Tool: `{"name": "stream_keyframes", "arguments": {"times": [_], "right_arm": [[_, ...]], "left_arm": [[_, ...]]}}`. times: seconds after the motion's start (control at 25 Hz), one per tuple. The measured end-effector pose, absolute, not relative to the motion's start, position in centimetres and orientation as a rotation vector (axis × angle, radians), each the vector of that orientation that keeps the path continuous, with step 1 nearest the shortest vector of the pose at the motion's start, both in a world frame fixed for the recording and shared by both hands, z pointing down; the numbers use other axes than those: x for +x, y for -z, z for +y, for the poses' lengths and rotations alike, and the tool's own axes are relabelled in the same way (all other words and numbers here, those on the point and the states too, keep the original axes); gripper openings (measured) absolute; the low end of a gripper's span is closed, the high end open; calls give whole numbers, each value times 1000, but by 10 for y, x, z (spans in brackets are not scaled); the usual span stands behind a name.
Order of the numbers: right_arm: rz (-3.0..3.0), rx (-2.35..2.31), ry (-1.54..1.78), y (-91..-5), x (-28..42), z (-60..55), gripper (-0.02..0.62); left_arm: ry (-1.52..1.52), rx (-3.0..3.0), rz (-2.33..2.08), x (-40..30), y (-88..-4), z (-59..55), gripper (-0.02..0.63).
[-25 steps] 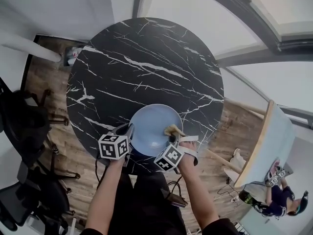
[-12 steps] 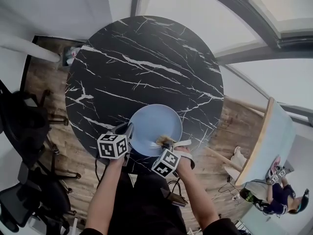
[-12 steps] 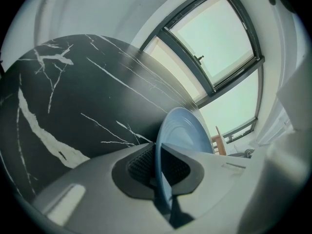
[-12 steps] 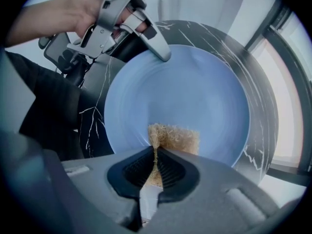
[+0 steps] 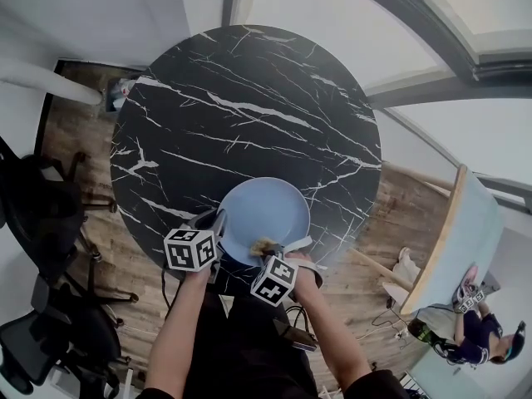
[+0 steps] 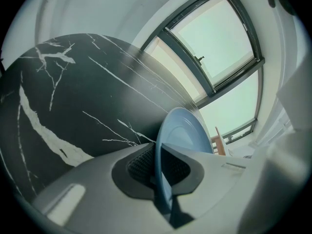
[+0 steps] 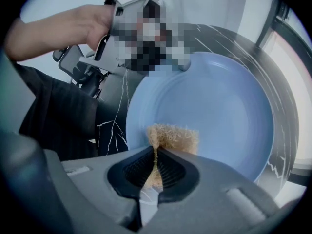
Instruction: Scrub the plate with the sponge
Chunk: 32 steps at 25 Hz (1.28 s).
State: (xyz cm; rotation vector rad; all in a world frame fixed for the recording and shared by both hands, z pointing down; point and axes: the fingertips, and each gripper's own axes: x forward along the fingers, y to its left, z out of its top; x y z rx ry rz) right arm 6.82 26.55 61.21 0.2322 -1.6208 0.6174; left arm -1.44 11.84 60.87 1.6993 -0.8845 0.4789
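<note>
Now L tongs (image 5: 218,221) clamp plate (image 5: 266,208) rim; R tongs (image 7: 156,167) pinch sponge (image 7: 174,135) against plate's near edge.

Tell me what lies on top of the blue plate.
A tan sponge, pinched in the right gripper, sits on the plate near its edge. The left gripper clamps the rim. The plate surface beneath the sponge is covered.
</note>
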Motion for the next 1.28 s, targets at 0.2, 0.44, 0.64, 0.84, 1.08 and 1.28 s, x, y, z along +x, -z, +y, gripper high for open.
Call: {"name": "stream_keyframes", "arguments": {"times": [0.2, 0.44, 0.64, 0.84, 1.08, 1.28], "right_arm": [[-1656, 221, -665, -612, 54, 266, 23], [-1709, 190, -685, -611, 30, 263, 23], [-1746, 155, -647, -611, 8, 253, 23], [-1795, 154, -620, -611, -6, 236, 23], [-1863, 196, -645, -609, -15, 214, 23], [-1870, 212, -625, -610, -19, 204, 23]], "left_arm": [[-478, 1698, -883, -14, -609, 119, 23], [-479, 1695, -881, -14, -609, 119, 23], [-481, 1696, -875, -14, -608, 119, 23], [-486, 1701, -868, -14, -608, 120, 21], [-499, 1720, -853, -16, -608, 122, 18], [-512, 1736, -849, -15, -607, 123, 17]]}}
